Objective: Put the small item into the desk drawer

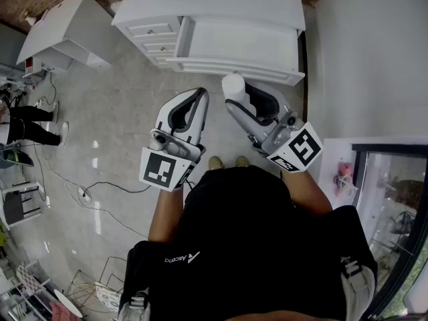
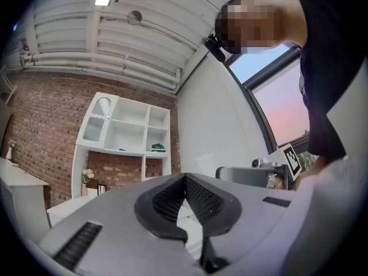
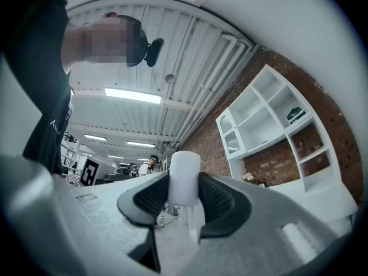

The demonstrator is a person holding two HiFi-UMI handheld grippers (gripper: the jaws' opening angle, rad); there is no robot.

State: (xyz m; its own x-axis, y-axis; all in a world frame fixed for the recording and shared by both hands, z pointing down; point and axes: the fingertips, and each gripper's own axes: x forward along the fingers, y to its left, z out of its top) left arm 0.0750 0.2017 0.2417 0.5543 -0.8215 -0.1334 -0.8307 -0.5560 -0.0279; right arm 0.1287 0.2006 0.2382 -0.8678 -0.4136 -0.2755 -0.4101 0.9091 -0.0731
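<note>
**Item 1. Left gripper** (image 1: pixel 198 97). It is held in front of the body over the floor (image 1: pixel 114 139). The jaws are seen clenched tip to tip in its own view, with nothing between them. It is set to the left of the right gripper and stands short of the desk.

**Item 2. Right gripper** (image 1: pixel 235 96). It is held beside the left one and reaches slightly further forward. The jaws are closed around the small item, with a pad pressed against each side.

**Item 3. Small item** (image 3: pixel 184 177). This is a plain white cylinder. It is gripped across its width, and its long axis runs along the jaws. Its rounded end stands clear of the jaw tips and points toward the desk. In the head view it is seen just at the drawer's front edge. It cannot be told whether it is above that edge or level with it.

**Item 4. Drawer** (image 1: pixel 241 42). It is white, drawn out and open, with nothing seen inside. It lies straight ahead of the right gripper, with its front edge nearest.

**Item 5. Desk** (image 1: pixel 214 2). It is white and stands furthest off, with closed drawers at its left side.

**Relation noted.** The open drawer is judged to lie directly forward of the held item. The right gripper is the nearer one, so a short forward carry over the front edge is called for.
</note>
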